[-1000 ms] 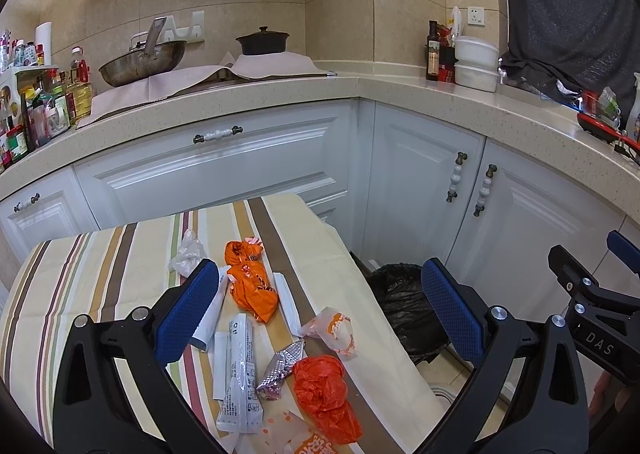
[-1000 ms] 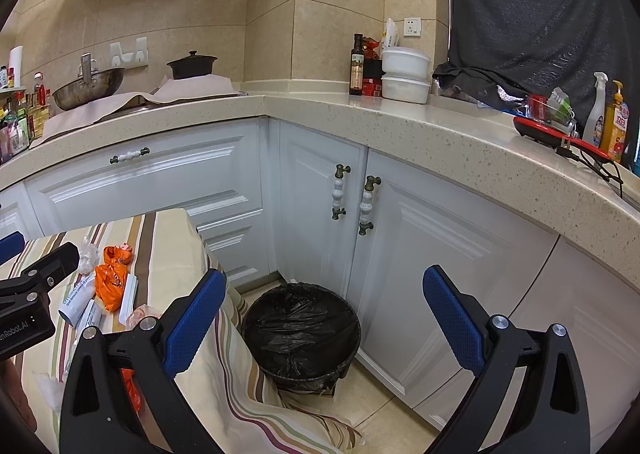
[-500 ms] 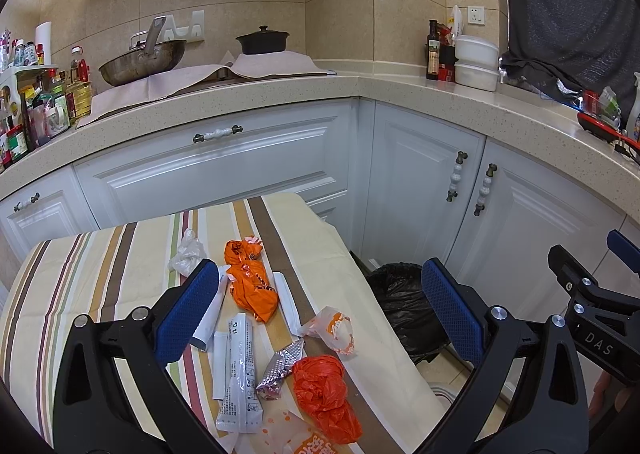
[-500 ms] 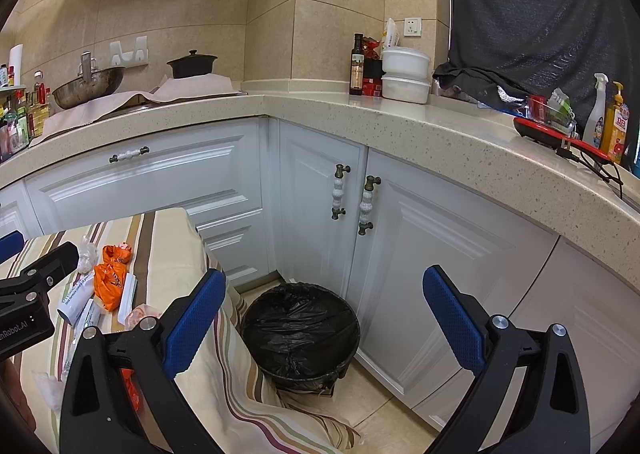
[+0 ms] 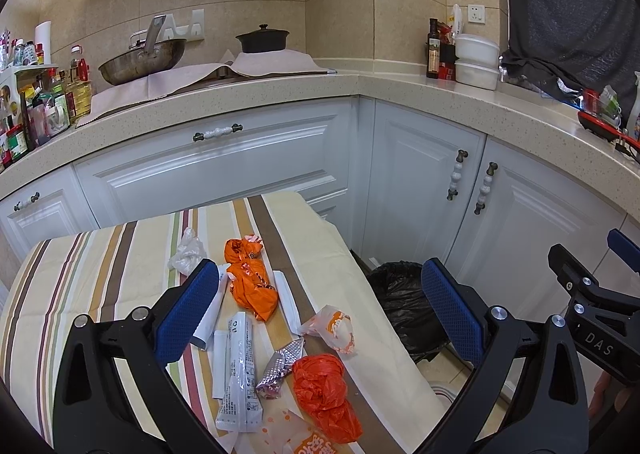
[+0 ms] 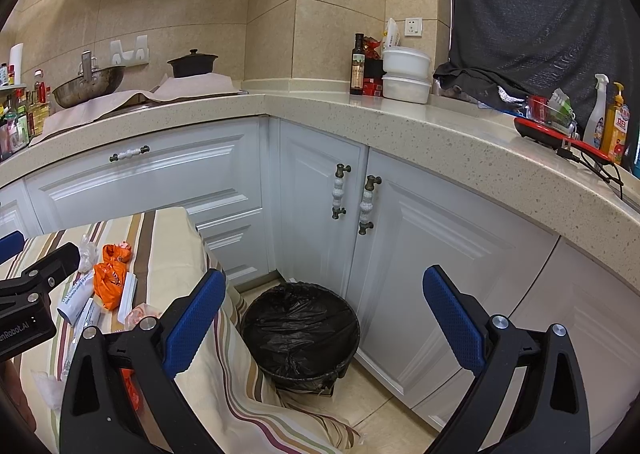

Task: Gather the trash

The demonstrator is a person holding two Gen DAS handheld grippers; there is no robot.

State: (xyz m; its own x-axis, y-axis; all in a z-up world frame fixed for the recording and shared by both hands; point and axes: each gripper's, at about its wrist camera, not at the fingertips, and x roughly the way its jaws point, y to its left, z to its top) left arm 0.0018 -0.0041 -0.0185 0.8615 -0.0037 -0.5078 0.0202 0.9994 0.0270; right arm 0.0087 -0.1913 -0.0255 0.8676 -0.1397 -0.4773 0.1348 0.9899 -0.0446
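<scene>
Your left gripper (image 5: 320, 306) hangs above the striped tablecloth (image 5: 92, 254) with its blue pads spread wide and nothing between them. Under it the trash lies in a loose cluster toward the right half of the table. The crumpled orange wrapper (image 5: 250, 282) sits farthest back, with a clear plastic scrap (image 5: 187, 254) just left of it. A white paper strip (image 5: 287, 300) lies along a brown stripe just right of the orange wrapper. Nearer to you are the white printed sachet (image 5: 240, 378), a silver foil wrapper (image 5: 282, 364) and the red-orange plastic bag (image 5: 324, 390), the foil touching the bag. A white-and-orange wrapper (image 5: 334, 328) lies close to the table's right edge, where the cloth drops off toward the floor. The left half of the table is bare cloth, giving you room on that side.

Your right gripper (image 6: 320, 318) is likewise released and empty, held over the floor beside the table's right edge. The bin (image 6: 300, 328), lined with a black bag, stands on the floor straight ahead of it, tucked into the corner of the white cabinets (image 6: 420, 254) and close to the hanging cloth. Its mouth is open upward, with the countertop edge (image 6: 400, 126) overhanging well above it.
</scene>
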